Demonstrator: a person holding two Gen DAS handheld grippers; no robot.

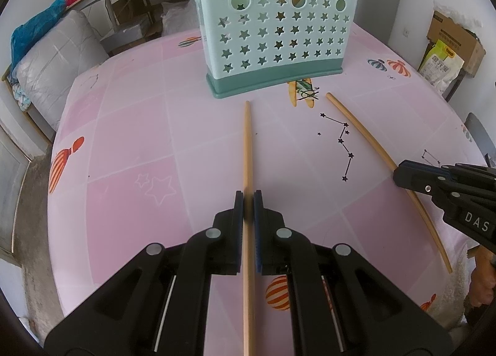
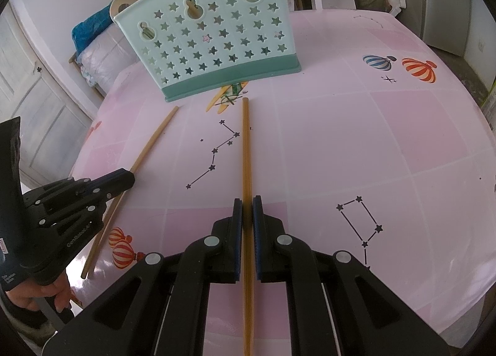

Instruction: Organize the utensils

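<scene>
Each gripper, left [image 1: 248, 201] and right [image 2: 247, 205], is clamped on its own chopstick [image 1: 247, 145] [image 2: 245, 145], tips just short of the holder [image 1: 272, 30]. Light, stiff, probably slippery sticks; a mid-shaft grip seems best.

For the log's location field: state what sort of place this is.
Probably a home dining or storage room: a round table under a pink balloon-print cloth, a mint utensil holder on it, and cardboard boxes against the wall.

left chopstick [image 1: 247, 151] | wooden, tip pointing at holder | right chopstick [image 2: 245, 151] | same deal, alongside | mint star-cutout utensil holder [image 1: 272, 33] | upright, more chopsticks inside
</scene>
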